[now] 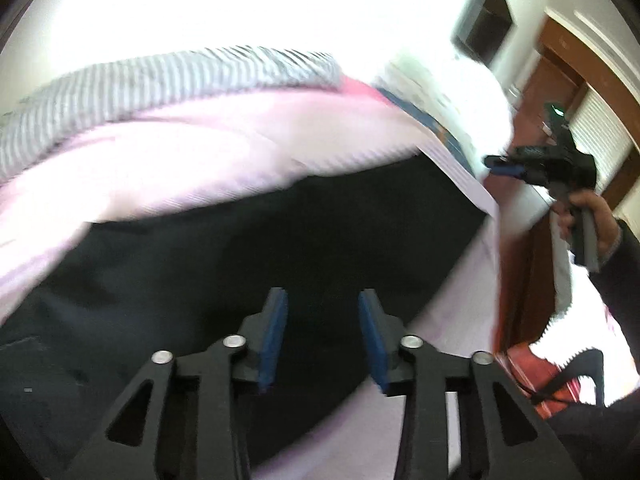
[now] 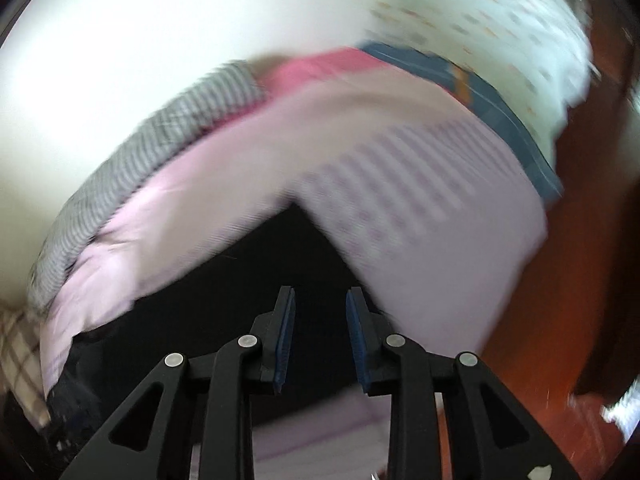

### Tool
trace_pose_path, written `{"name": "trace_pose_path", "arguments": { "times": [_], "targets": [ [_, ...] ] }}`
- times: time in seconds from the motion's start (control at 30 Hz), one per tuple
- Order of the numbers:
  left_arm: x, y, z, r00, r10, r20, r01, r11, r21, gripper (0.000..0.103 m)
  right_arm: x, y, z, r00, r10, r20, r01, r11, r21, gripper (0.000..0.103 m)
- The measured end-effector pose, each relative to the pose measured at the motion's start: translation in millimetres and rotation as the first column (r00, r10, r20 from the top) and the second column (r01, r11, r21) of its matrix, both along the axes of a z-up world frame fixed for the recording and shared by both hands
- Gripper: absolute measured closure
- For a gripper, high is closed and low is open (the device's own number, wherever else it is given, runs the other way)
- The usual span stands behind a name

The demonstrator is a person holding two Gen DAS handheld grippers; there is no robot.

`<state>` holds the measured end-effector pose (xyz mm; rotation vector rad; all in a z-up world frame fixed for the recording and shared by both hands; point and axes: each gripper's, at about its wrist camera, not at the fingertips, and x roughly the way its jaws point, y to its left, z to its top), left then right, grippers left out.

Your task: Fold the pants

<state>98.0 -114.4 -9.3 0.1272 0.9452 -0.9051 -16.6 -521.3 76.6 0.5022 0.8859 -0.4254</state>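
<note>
1. Left gripper [image 1: 322,336]: its blue pads stand apart with nothing between them, released, above the dark pants [image 1: 248,256].
2. The pants lie flat on a pale pink sheet [image 1: 168,152], spread across the near middle of the bed, below both grippers.
3. A grey striped cloth [image 1: 132,84] lies along the far left edge; a blue band [image 1: 420,116] and a white spotted cloth [image 2: 480,28] lie far right.
4. Right gripper [image 2: 320,336]: pads parted, empty, over the pants. In the left wrist view a hand [image 1: 588,220] holds it at the far right.
</note>
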Motion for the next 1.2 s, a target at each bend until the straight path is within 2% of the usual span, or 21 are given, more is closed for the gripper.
{"name": "trace_pose_path", "arguments": {
  "times": [0.1,0.13,0.17,0.2,0.3,0.33,0.37,0.4,0.47,0.53,0.63,0.73,0.8,0.87,0.93,1.0,1.03,1.07,1.1,1.13,1.2],
  "targets": [
    [30.4,28.7,-8.1,0.985,0.169,0.030,-0.170,0.984,0.049,0.059,50.9,37.7,1.7,0.983,0.182,0.011,-0.182,0.982,0.054,0.073],
    [40.5,38.2,-13.7,0.974,0.224,0.024,-0.225,0.972,0.069,0.059,77.0,60.5,-0.7,0.962,0.272,0.018,-0.273,0.959,0.082,0.073],
    [48.4,47.2,-18.9,0.962,0.271,0.022,-0.272,0.958,0.088,0.059,89.5,71.7,-3.5,0.948,0.316,0.018,-0.317,0.943,0.103,0.073],
    [55.7,57.9,-24.9,0.947,0.321,0.017,-0.321,0.941,0.111,0.059,115.3,95.2,-9.2,0.916,0.401,0.021,-0.399,0.904,0.152,0.073],
    [65.5,84.1,-38.5,0.911,0.413,0.009,-0.410,0.901,0.146,0.059,166.8,147.1,-25.0,0.827,0.561,0.034,-0.553,0.801,0.230,0.073],
    [66.8,88.7,-41.3,0.905,0.426,0.010,-0.422,0.894,0.151,0.059,191.1,173.5,-33.9,0.772,0.635,0.031,-0.620,0.742,0.256,0.073],
    [67.8,94.8,-43.3,0.899,0.437,0.019,-0.434,0.887,0.157,0.059,200.4,186.7,-38.6,0.741,0.671,0.030,-0.653,0.710,0.264,0.073],
    [68.3,99.6,-44.7,0.893,0.449,0.032,-0.447,0.879,0.166,0.059,221.2,212.3,-47.9,0.685,0.729,0.013,-0.703,0.655,0.277,0.073],
    [68.7,105.8,-46.9,0.886,0.462,0.045,-0.462,0.868,0.180,0.059,244.5,239.3,-61.4,0.622,0.783,0.005,-0.744,0.588,0.318,0.073],
    [71.4,113.1,-50.7,0.877,0.479,0.045,-0.479,0.859,0.180,0.059,268.8,270.4,-77.6,0.545,0.839,0.009,-0.781,0.503,0.371,0.073],
    [71.1,111.5,-52.6,0.878,0.475,0.055,-0.477,0.861,0.175,0.059,287.6,302.3,-96.6,0.454,0.891,0.006,-0.817,0.413,0.402,0.073],
    [70.1,106.9,-52.3,0.885,0.456,0.091,-0.465,0.865,0.190,0.059,301.1,322.2,-114.7,0.387,0.921,-0.038,-0.838,0.368,0.403,0.073],
    [69.1,107.0,-53.4,0.887,0.450,0.099,-0.461,0.867,0.188,0.059,306.7,331.2,-124.2,0.357,0.933,-0.052,-0.847,0.347,0.402,0.073],
    [69.7,107.1,-55.0,0.888,0.450,0.094,-0.460,0.868,0.185,0.059,311.1,338.0,-131.1,0.341,0.939,-0.044,-0.854,0.329,0.403,0.073],
    [71.1,108.5,-56.2,0.887,0.454,0.082,-0.461,0.869,0.178,0.059,312.9,347.2,-140.8,0.309,0.950,-0.043,-0.855,0.297,0.425,0.073],
    [72.4,109.6,-56.6,0.887,0.457,0.072,-0.462,0.870,0.173,0.059,311.6,349.3,-141.8,0.289,0.957,-0.027,-0.868,0.274,0.414,0.071],
    [72.8,110.0,-56.5,0.886,0.458,0.069,-0.463,0.870,0.172,0.059,310.7,351.6,-141.6,0.284,0.959,-0.020,-0.870,0.267,0.414,0.074],
    [73.6,110.0,-56.3,0.886,0.459,0.068,-0.463,0.869,0.172,0.059,310.5,349.5,-139.2,0.292,0.957,-0.006,-0.868,0.267,0.418,0.081],
    [74.2,109.8,-55.5,0.885,0.460,0.067,-0.465,0.869,0.172,0.059,310.3,345.7,-135.3,0.306,0.951,0.030,-0.859,0.263,0.439,0.093],
    [74.3,109.7,-54.7,0.885,0.461,0.068,-0.466,0.868,0.172,0.059,309.9,344.0,-128.0,0.329,0.941,0.079,-0.856,0.261,0.446,0.093],
    [75.6,109.7,-52.3,0.883,0.464,0.072,-0.469,0.867,0.168,0.059,309.1,348.1,-118.2,0.332,0.939,0.086,-0.867,0.269,0.419,0.095]
  ]
}}
